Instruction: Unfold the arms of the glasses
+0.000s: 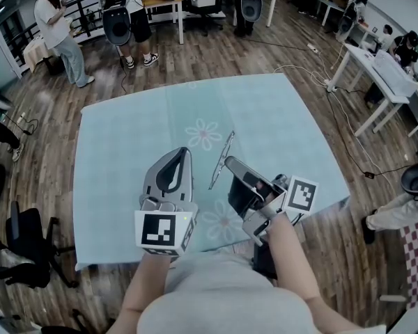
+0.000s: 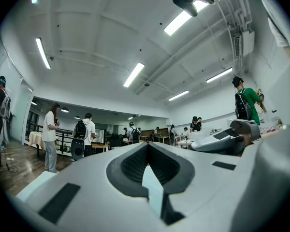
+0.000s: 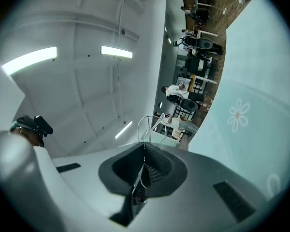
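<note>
Right tool (image 1: 233, 165) pinches the glasses (image 1: 221, 160), long axis running straight ahead; left tool (image 1: 183, 156), pressed together and empty, sits just left of them.

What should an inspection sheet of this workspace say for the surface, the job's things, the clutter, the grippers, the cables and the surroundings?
Surface: table under a pale blue cloth with flower prints, lying flat.
Job's things: thin wire glasses, held by the right gripper; whether the arms are unfolded cannot be told.
Clutter: nothing seen on the cloth.
Grippers: left gripper has its fingers together and is empty; right gripper has its fingers shut on the glasses.
Cables: white cable on the floor beyond the table.
Surroundings: wooden floor, standing people, white desks, office chair.
</note>
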Action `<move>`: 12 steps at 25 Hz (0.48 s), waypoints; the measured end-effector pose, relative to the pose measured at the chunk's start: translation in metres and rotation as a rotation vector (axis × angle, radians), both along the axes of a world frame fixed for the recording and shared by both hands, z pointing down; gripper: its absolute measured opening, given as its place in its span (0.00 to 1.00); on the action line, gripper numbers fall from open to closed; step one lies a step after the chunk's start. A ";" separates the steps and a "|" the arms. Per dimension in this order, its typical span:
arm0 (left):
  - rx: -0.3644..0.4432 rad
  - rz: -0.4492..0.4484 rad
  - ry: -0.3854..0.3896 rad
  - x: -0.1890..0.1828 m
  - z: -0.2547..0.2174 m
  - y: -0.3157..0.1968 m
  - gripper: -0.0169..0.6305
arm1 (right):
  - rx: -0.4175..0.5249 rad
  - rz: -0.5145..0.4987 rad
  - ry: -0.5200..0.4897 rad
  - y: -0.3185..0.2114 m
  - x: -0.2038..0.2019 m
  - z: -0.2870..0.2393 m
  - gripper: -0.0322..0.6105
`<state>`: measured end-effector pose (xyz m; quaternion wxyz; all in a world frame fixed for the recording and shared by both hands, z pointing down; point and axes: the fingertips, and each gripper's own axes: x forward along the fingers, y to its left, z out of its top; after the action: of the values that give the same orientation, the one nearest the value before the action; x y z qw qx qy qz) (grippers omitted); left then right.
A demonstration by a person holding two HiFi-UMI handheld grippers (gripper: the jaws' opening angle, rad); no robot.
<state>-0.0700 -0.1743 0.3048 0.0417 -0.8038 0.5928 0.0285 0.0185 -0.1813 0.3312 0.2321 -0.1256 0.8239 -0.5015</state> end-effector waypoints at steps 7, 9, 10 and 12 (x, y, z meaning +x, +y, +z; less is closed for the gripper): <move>-0.004 0.005 0.003 0.002 0.000 0.000 0.04 | -0.090 -0.045 -0.069 -0.001 0.007 0.004 0.07; -0.007 0.012 0.001 0.002 0.002 0.000 0.04 | -0.119 -0.073 -0.093 0.001 0.006 0.007 0.07; -0.010 0.015 -0.001 0.002 0.003 0.000 0.04 | -0.131 -0.087 -0.104 0.001 0.005 0.008 0.07; -0.016 0.022 -0.001 0.002 0.005 0.000 0.04 | -0.155 -0.114 -0.128 0.002 0.005 0.009 0.07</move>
<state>-0.0682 -0.1743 0.3094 0.0352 -0.8107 0.5840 0.0237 0.0237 -0.1792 0.3405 0.2450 -0.0638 0.7721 -0.5829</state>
